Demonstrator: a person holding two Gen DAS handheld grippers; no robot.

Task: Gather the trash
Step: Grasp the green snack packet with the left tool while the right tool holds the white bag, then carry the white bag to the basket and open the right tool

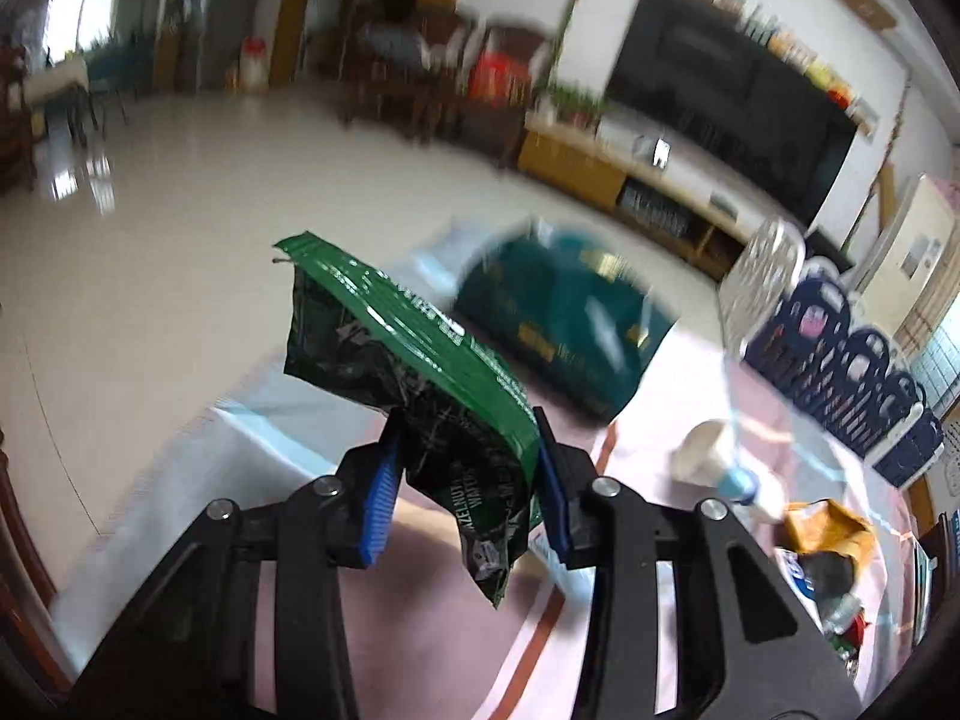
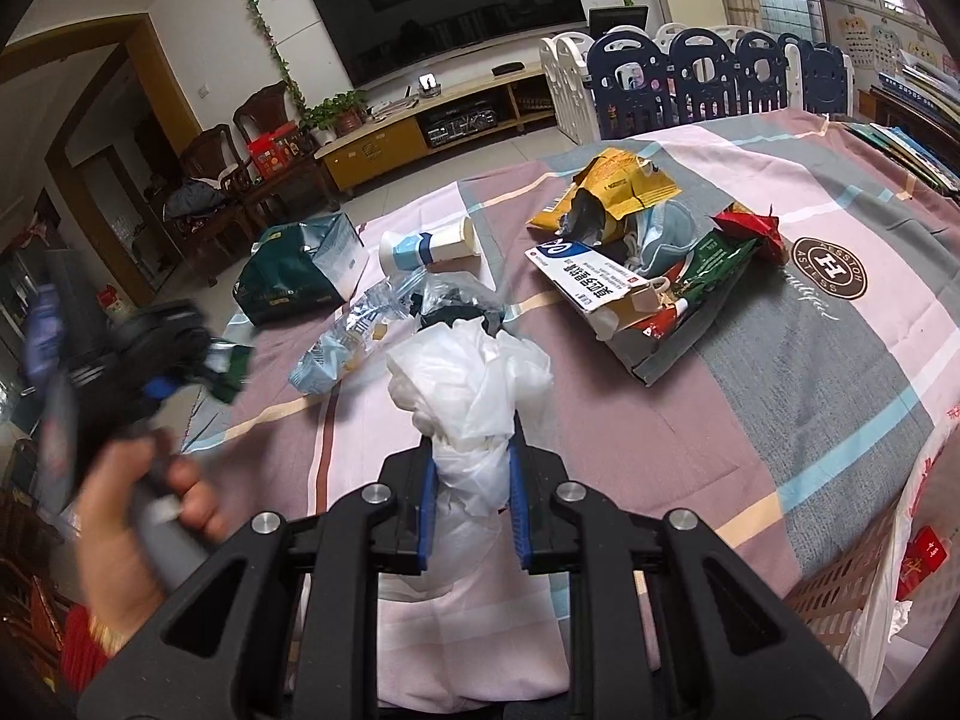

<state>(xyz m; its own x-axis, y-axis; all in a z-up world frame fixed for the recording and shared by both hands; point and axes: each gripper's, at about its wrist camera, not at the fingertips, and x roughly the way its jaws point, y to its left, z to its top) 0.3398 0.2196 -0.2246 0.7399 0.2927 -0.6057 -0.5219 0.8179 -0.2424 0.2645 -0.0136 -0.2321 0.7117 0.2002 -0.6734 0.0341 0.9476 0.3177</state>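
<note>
Room was a living room: pale tiled floor, big dark TV on the wall at top centre of the right wrist view, low wooden TV cabinet under it, navy-and-white playpen fence at upper right. Work surface was a table under a pink/grey plaid cloth, littered mid-frame: yellow snack bag, white medicine box, paper cup on its side, dark green bag at the left edge. Left gripper had its blue pads clamped on a green wafer wrapper, which stuck up and left of the fingers, lifted clear of the cloth; frame motion-blurred. Right gripper was pinched narrow on a bunched white plastic bag, the bag's top bulging above the fingertips at lower centre.
</note>
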